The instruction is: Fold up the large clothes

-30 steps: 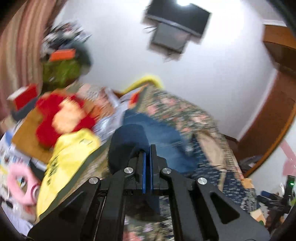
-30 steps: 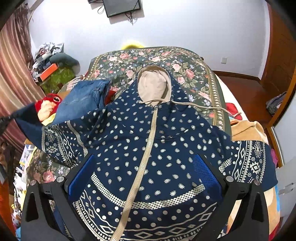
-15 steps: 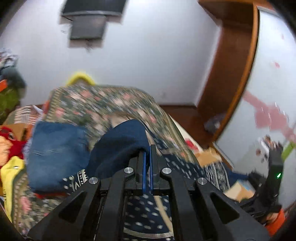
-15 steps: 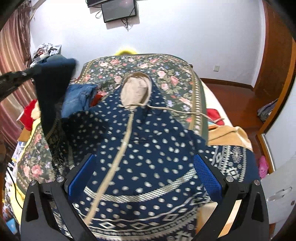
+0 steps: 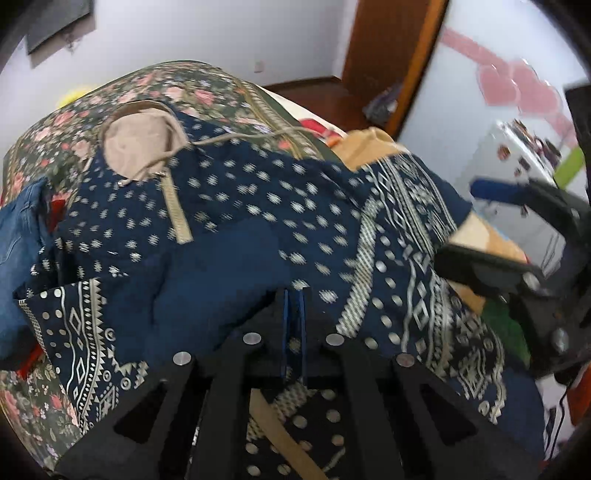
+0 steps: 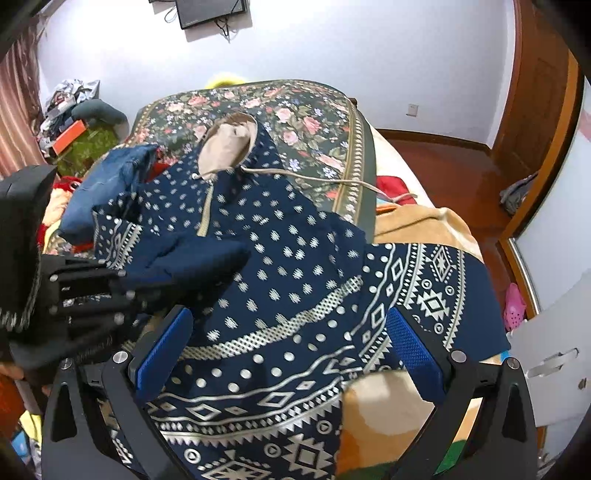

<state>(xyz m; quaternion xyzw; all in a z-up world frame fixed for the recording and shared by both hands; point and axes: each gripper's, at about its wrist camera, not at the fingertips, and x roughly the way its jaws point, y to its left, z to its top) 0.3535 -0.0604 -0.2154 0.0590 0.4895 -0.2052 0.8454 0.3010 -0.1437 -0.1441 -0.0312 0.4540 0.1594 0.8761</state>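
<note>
Left gripper [image 5: 293,314], jaws clamped on the sleeve [image 5: 207,280], holds it mid-frame over the hoodie [image 6: 295,258]; right gripper [image 6: 288,347] hovers, jaws apart.

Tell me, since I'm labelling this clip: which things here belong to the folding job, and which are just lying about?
In the job:
- navy patterned hoodie
- its sleeve, clamped in the left gripper
- right gripper, open above the hem

Lying about:
- folded jeans
- floral bedspread
- tan blanket
- wall screen
</note>
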